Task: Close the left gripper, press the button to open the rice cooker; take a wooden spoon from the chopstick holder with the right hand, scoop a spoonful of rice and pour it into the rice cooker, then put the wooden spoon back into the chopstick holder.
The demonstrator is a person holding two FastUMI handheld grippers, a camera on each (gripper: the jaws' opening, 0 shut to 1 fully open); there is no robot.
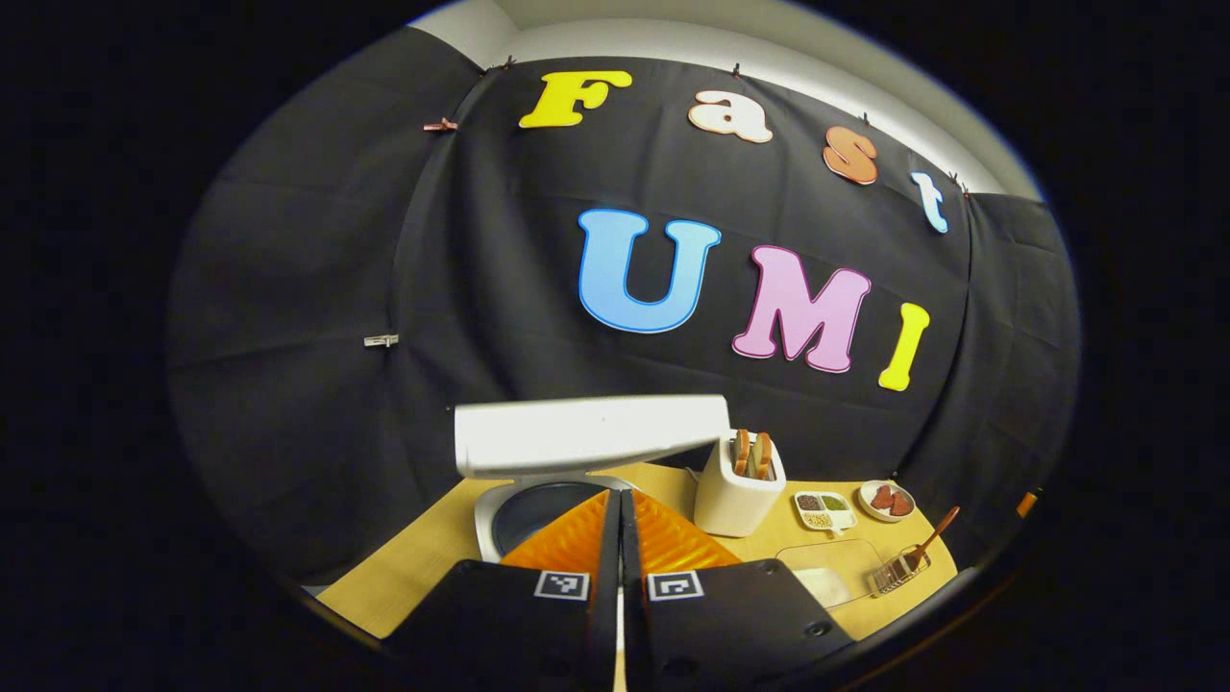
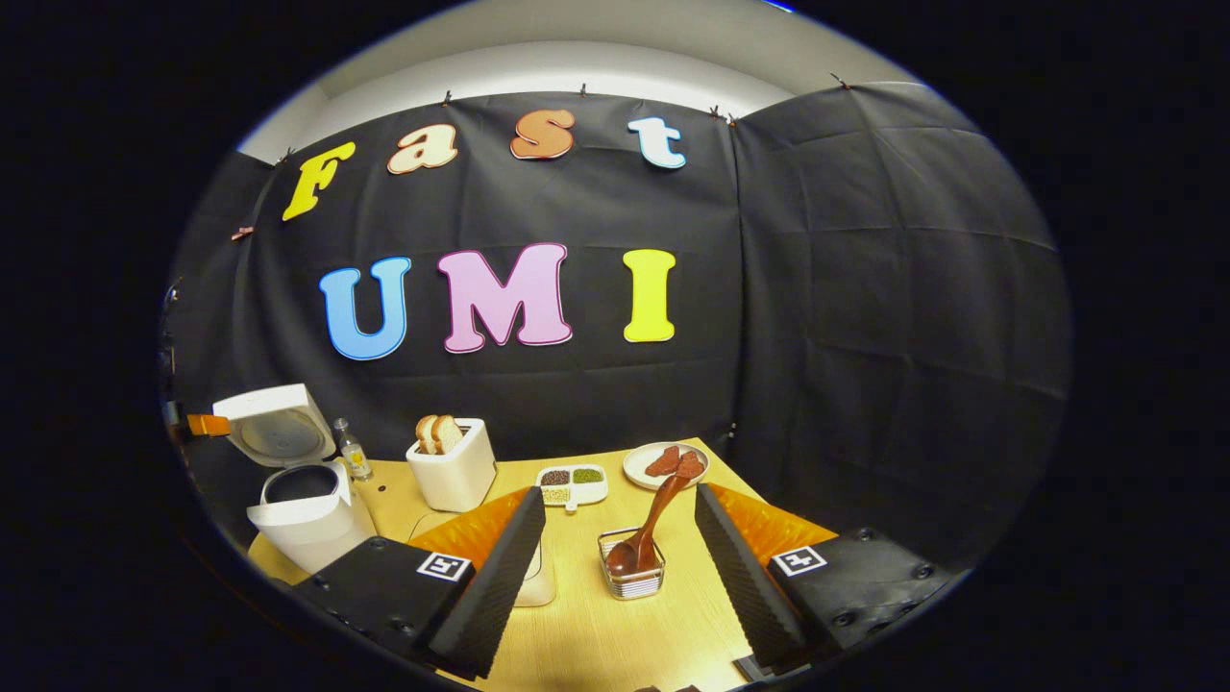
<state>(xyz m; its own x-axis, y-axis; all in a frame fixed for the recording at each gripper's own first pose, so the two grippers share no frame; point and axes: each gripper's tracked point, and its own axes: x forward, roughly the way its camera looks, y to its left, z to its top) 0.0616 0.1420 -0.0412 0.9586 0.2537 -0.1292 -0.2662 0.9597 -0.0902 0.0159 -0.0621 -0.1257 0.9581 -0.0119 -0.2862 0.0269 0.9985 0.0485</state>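
The white rice cooker (image 1: 500, 519) stands open right in front of my left gripper (image 1: 620, 524), its lid (image 1: 591, 432) raised over the dark inner pot. That gripper's fingers are pressed together, with nothing between them. In the right gripper view the cooker (image 2: 303, 524) sits at the far left with its lid (image 2: 274, 428) tipped back. My right gripper (image 2: 620, 500) is open, and the clear chopstick holder (image 2: 631, 577) stands on the table between its fingers, untouched. A wooden spoon (image 2: 658, 514) leans in it, bowl down. The holder (image 1: 898, 570) and spoon (image 1: 934, 536) also appear far right. A clear rice container (image 1: 831, 567) lies beside them.
A white toaster (image 2: 452, 471) with bread slices stands right of the cooker. Behind the holder are a divided dish of grains (image 2: 572, 483) and a plate of red pieces (image 2: 665, 464). A small bottle (image 2: 353, 450) stands by the cooker. The wooden table (image 2: 596, 634) ends at the black cloth wall.
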